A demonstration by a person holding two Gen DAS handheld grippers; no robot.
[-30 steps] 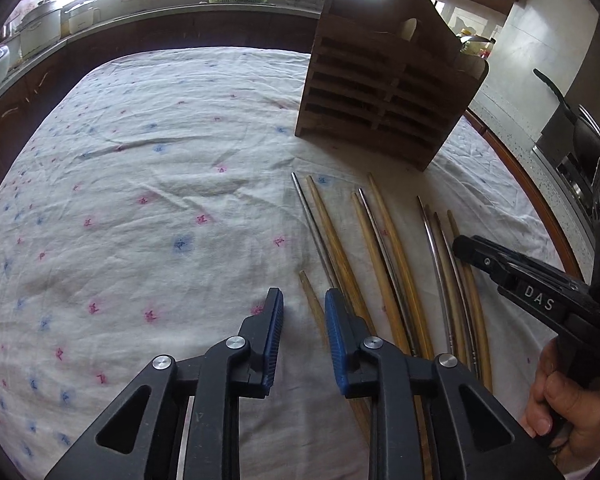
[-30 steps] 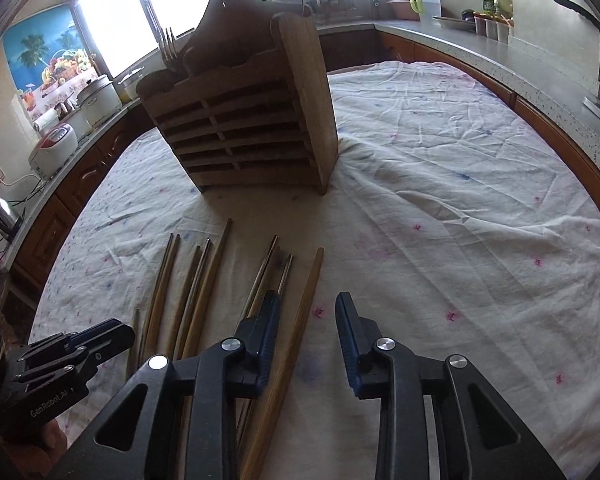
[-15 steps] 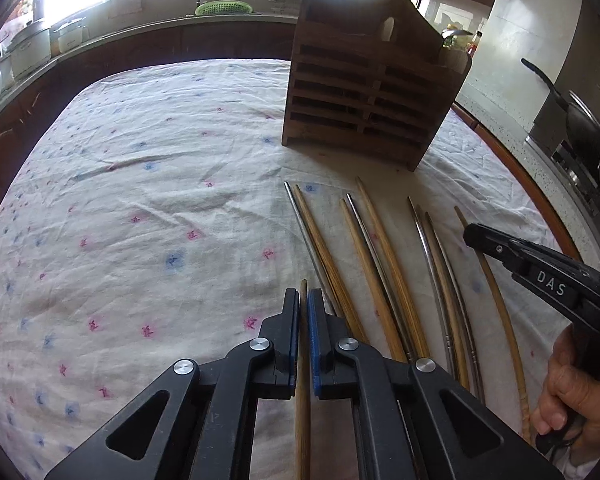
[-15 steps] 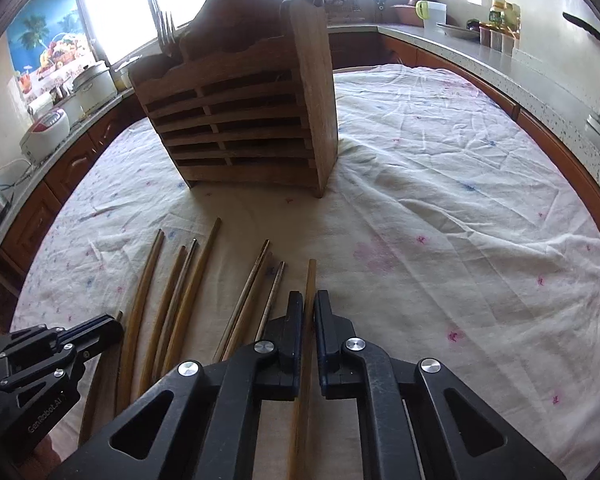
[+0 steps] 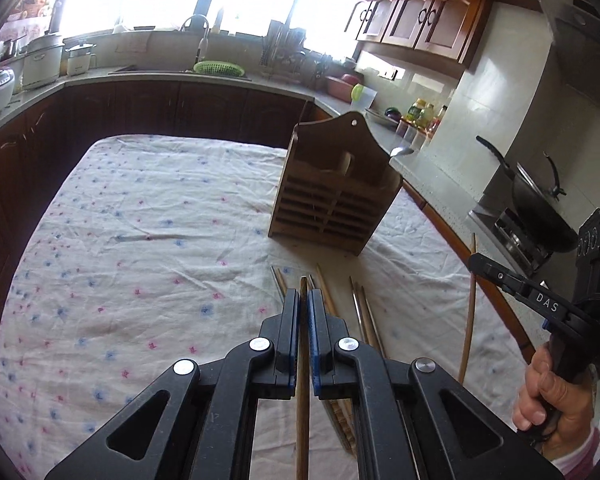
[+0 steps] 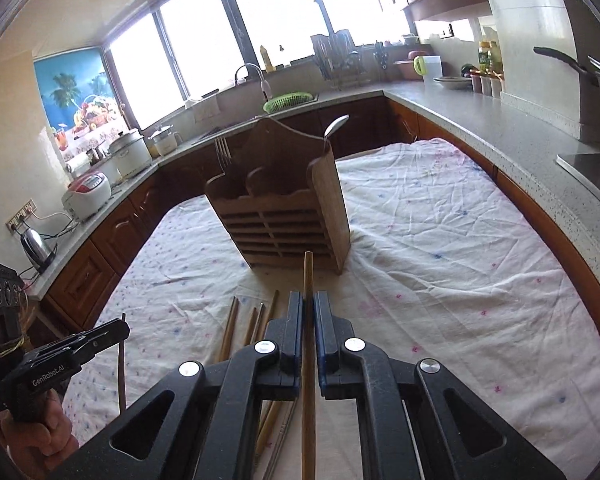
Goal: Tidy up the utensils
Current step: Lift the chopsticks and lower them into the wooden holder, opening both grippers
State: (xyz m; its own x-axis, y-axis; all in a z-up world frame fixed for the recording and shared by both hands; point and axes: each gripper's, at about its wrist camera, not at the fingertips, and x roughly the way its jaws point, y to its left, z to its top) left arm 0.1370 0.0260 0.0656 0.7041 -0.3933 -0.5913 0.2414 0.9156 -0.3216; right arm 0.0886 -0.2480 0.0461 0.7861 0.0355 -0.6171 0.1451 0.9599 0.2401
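A: Chopsticks (image 5: pixel 364 312) are seen lying on the clothed bench (image 5: pixel 140 240), before the wooden holder (image 5: pixel 332 204).

B: Left tool (image 5: pixel 303 300), angled downward, is clamped on one brown chopstick (image 5: pixel 302 400); right tool (image 6: pixel 308 304) likewise on another (image 6: pixel 308 276).

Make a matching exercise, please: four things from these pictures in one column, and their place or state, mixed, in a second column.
1. left gripper
2. wooden holder
3. fork
4. green basket

a. by the sink on the counter
b. shut on a wooden chopstick
c. upright on the cloth
d. standing inside the holder, tines up

Pairs: 1-b, 2-c, 3-d, 4-a
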